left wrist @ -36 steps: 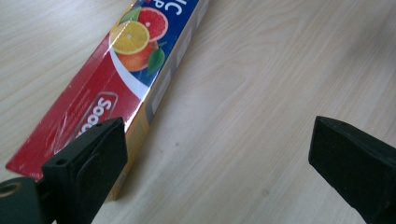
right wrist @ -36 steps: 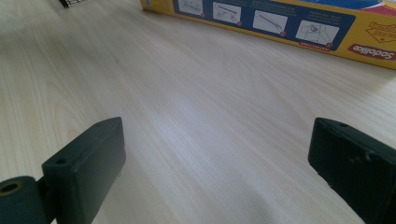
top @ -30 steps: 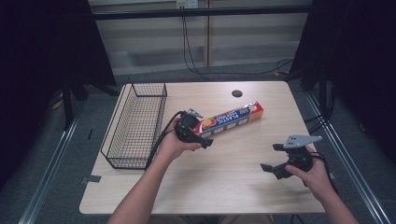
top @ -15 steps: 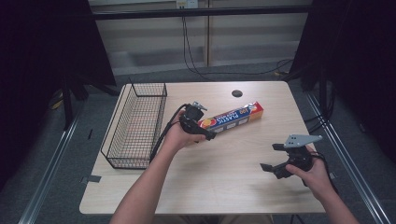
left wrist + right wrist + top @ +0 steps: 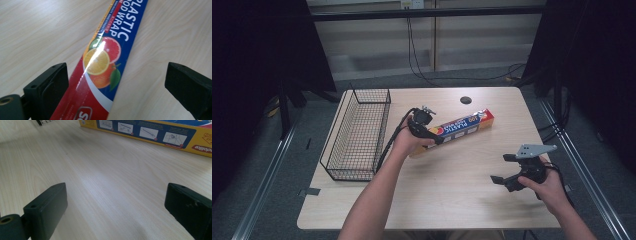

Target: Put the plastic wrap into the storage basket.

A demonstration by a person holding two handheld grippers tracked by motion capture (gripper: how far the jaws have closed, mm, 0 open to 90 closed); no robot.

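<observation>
A: Left gripper (image 5: 428, 131) jaws spread wide, straddling the near end of the plastic wrap box (image 5: 100, 70) — not closed. Right gripper (image 5: 518, 176) wide too, idle, well apart.
B: Box lies slantwise mid-table (image 5: 452, 200), beside the wire basket (image 5: 362, 131). Likely light, stiff, glossy — grip across the narrow faces.

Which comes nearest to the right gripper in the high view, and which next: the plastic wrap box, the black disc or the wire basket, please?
From the right gripper:
1. Plastic wrap box, mid-table, up and left.
2. Black disc, by the far edge.
3. Wire basket, along the left side.
</observation>
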